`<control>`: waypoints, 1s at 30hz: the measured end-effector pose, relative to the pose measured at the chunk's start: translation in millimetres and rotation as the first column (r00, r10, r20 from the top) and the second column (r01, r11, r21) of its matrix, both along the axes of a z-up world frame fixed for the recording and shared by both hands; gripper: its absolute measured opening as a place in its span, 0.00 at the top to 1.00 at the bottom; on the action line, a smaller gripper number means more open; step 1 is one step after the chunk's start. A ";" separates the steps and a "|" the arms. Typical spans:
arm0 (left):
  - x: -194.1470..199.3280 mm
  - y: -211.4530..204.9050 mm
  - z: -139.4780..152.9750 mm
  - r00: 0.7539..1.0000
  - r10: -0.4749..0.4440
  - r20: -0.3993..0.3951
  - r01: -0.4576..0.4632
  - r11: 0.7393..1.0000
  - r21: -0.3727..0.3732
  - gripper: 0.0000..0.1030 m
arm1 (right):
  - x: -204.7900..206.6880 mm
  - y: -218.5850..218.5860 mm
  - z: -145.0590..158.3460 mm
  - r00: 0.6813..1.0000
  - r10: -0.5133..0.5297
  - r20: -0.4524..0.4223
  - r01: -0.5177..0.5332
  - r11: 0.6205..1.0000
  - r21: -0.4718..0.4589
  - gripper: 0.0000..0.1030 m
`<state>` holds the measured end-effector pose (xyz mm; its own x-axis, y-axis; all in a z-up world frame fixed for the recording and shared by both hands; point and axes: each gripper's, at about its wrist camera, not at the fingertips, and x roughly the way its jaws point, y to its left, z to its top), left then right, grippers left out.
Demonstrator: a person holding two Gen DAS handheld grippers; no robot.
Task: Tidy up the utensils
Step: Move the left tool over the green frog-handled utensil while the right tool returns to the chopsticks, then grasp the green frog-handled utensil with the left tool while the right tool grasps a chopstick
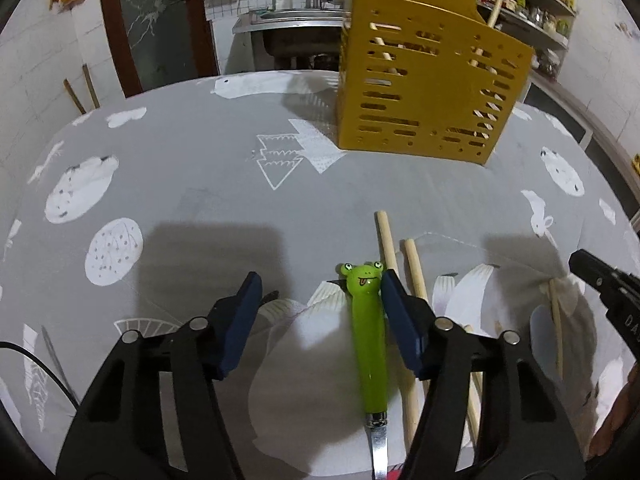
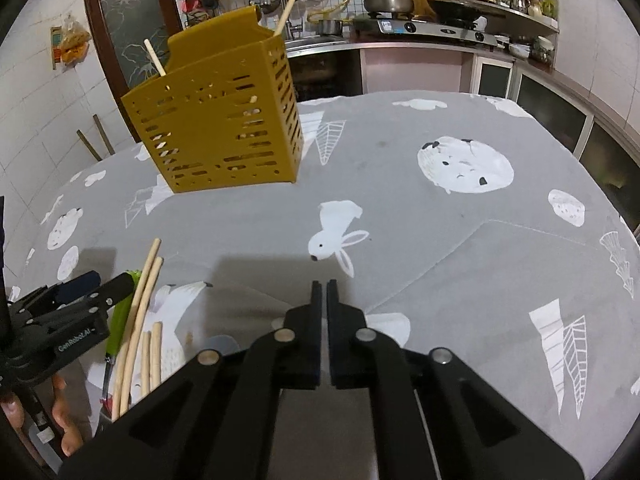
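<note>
On grey cloth, frog-handled utensil lies between open left gripper (right gripper closed, empty).

- The right gripper hangs over the grey patterned tablecloth, its jaws closed together with nothing between them.
- A yellow slotted utensil holder stands upright toward the table's far left edge, with two wooden sticks poking out of its top.
- Near the table's near left edge lie several loose wooden chopsticks, with a green-handled utensil just beside them.
- The left gripper sits over that green handle; whether it touches is unclear.
- A hand shows at the lower left.
</note>
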<state>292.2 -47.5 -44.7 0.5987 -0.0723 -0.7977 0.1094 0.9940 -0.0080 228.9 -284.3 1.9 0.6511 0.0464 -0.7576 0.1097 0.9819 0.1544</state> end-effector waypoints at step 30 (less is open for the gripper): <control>20.7 15.5 42.6 0.997 0.006 0.075 -0.004 1.000 -0.030 0.49 | -8.1 16.0 -11.8 0.996 -0.063 -0.057 0.064 0.998 0.006 0.69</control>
<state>312.9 -31.9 -2.2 0.6573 -0.0919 -0.7480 0.1057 0.9940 -0.0292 220.8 -268.3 -9.9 0.6089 0.0121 -0.7932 0.1806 0.9715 0.1535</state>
